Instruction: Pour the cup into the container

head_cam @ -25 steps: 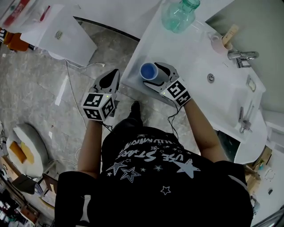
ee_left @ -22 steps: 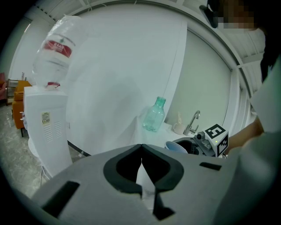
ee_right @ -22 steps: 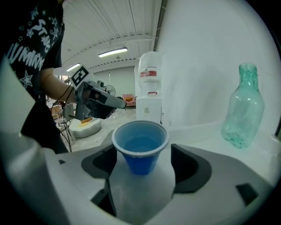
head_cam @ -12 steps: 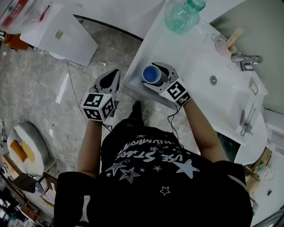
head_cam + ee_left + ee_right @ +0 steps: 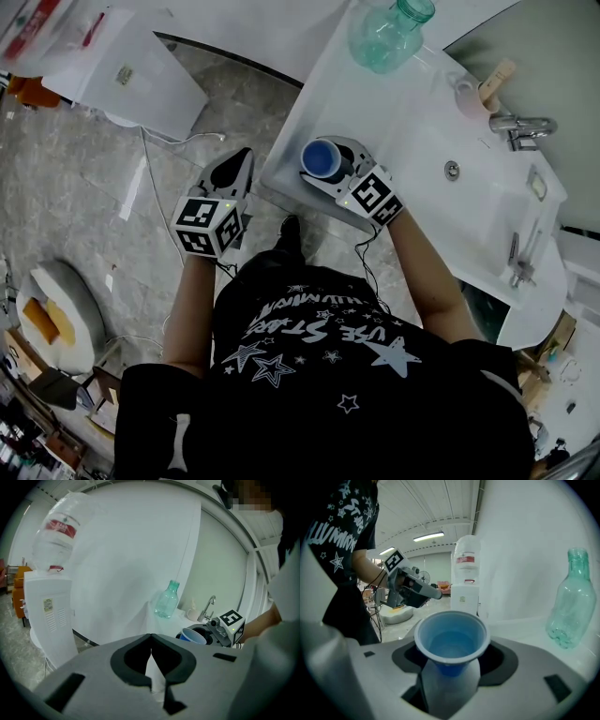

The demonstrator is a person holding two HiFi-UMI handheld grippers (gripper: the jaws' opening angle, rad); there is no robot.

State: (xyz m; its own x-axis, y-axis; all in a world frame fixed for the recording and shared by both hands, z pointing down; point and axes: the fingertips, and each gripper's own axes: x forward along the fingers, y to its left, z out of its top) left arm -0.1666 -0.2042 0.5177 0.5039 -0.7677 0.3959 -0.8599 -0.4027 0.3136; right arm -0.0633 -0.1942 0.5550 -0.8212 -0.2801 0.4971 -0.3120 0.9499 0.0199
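A white counter (image 5: 412, 122) is running along the wall, with 1 sink (image 5: 487, 202) sunk into its far half and a chrome faucet (image 5: 520, 125) rising at the basin's back edge. A blue cup (image 5: 321, 157) is standing upright near the counter's front corner, its mouth open to the ceiling. A green bottle (image 5: 386, 36) is standing well apart from it at the counter's other end. A pink cup (image 5: 466, 94) holding 1 wooden stick (image 5: 494, 80) is sitting just beside the faucet. Below, a grey marbled floor (image 5: 84, 187) is carrying a white water dispenser (image 5: 141, 80) and a rounded white object (image 5: 70, 305).
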